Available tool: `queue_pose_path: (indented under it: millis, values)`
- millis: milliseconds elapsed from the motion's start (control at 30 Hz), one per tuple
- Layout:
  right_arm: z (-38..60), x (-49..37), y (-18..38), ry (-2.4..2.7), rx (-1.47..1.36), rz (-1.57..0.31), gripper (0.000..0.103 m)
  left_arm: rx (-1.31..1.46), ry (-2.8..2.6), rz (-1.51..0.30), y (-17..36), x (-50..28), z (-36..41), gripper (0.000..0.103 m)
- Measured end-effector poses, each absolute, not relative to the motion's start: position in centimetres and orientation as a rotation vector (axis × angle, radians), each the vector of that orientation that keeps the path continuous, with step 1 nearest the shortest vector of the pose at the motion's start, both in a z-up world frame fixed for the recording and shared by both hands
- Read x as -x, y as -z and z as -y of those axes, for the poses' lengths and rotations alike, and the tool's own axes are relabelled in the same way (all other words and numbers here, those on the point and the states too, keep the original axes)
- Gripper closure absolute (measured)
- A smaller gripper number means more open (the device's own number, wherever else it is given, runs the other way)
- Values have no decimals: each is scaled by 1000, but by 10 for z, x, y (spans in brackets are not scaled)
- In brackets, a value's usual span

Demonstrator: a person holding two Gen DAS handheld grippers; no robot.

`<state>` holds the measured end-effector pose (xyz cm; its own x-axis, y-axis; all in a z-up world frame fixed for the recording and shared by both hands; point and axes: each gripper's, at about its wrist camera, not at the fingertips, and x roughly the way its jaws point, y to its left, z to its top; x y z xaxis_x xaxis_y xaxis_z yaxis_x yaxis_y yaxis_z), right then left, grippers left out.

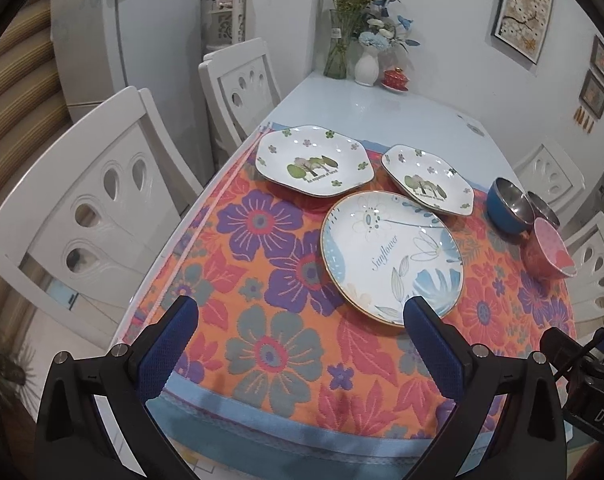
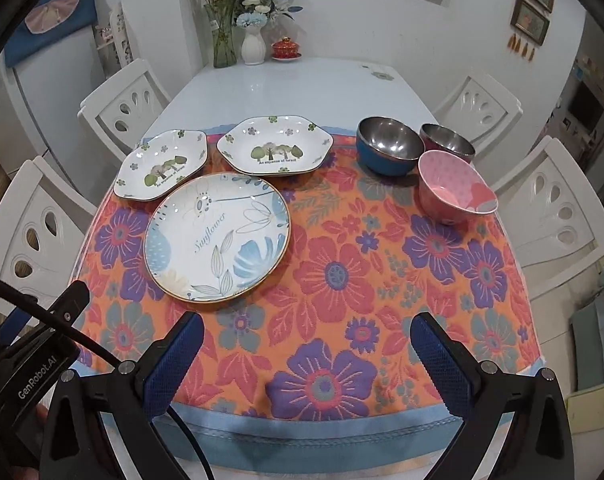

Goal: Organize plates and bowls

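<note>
A round "Sunflower" plate (image 1: 389, 256) (image 2: 218, 236) lies on the floral cloth. Behind it sit two octagonal tree-print plates, a left one (image 1: 313, 160) (image 2: 162, 164) and a right one (image 1: 427, 180) (image 2: 276, 146). At the right stand a blue steel bowl (image 1: 505, 204) (image 2: 387, 146), a dark red steel bowl (image 1: 543, 208) (image 2: 447, 142) and a pink bowl (image 1: 549, 254) (image 2: 453, 188). My left gripper (image 1: 302, 316) is open over the cloth's near edge, its right finger just in front of the round plate. My right gripper (image 2: 307, 336) is open too, empty, nearer than the bowls.
White chairs (image 1: 98, 208) (image 2: 557, 200) line both long sides of the table (image 2: 286, 88). At its far end stand a glass vase with flowers (image 2: 224, 40), a white vase (image 2: 253, 46) and a red lidded cup (image 2: 286, 49). The left gripper's body (image 2: 34, 360) shows at lower left in the right wrist view.
</note>
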<state>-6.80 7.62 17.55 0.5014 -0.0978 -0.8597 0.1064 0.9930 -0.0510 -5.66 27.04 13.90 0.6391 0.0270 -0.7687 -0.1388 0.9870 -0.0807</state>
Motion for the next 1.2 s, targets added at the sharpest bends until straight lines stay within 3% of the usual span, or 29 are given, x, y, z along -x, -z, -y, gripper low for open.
queue_pose_path:
  millis: [1200]
  values:
    - [-81,56,-160,109,-23,-1082,0,97,-34,-905,-131,46,-256,1]
